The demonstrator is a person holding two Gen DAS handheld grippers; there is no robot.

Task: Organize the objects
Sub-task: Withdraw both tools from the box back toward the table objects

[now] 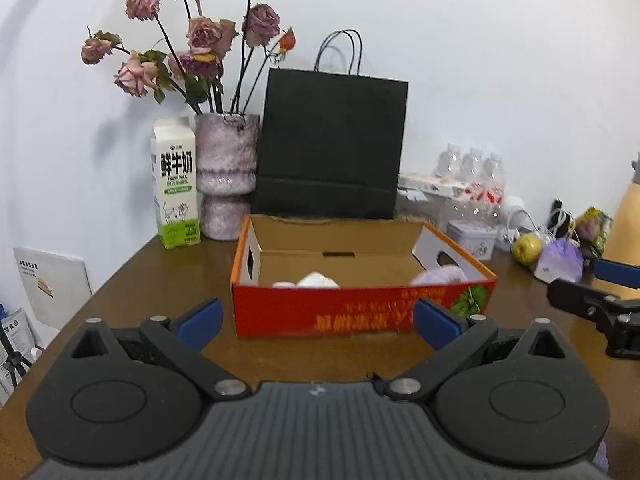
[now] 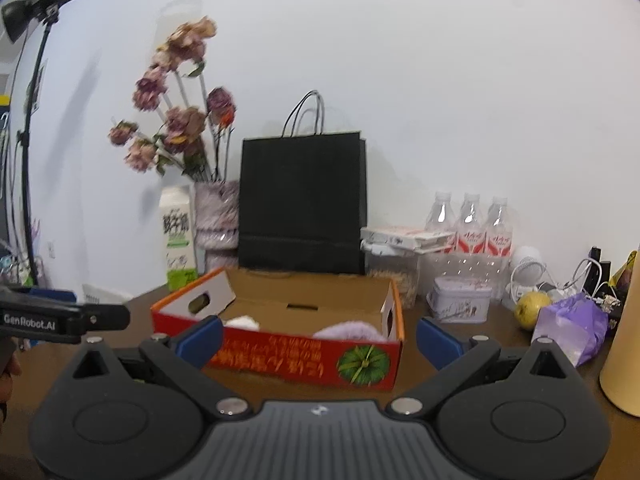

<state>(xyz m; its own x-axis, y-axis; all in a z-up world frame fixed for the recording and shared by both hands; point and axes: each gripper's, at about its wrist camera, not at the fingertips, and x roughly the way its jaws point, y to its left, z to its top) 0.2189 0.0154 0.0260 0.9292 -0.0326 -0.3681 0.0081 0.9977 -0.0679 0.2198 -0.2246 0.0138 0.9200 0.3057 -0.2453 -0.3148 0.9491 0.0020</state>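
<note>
At the left edge of the left wrist frame, a white booklet (image 1: 52, 280) leans beside the brown table (image 1: 168, 280). Right of it stands a milk carton (image 1: 175, 184) printed with "鲜牛奶" and "FRESH MILK", touching a mottled purple vase (image 1: 226, 176) of dried roses (image 1: 180, 40). A black paper bag (image 1: 332, 148) with cord handles stands upright just behind the task's thing, an open red cardboard box (image 1: 360, 308), mid-frame. The box's long axis runs left to right across the frame; its front wall carries blurred yellow characters, unreadable, and a green pumpkin picture at its right end. Inside lie a white object (image 1: 316, 280) left of centre and a fluffy lilac object (image 1: 440, 274) at the right end. Further right stand three clear water bottles (image 1: 472, 172), a small pale tin (image 1: 472, 238), a yellow-green fruit (image 1: 527, 249) and a purple bag (image 1: 560, 262).

The left gripper (image 1: 318, 320), at lower centre, has its blue-padded jaws spread wide with nothing between them, just short of the box's front wall. The right gripper (image 2: 318, 338) is likewise wide apart and empty, facing the same wall (image 2: 280, 360). At the left edge of the right wrist frame a black arm reads "GenRobot.AI" (image 2: 30, 319), and a tan cylinder (image 2: 624, 344) fills the right edge.
</note>
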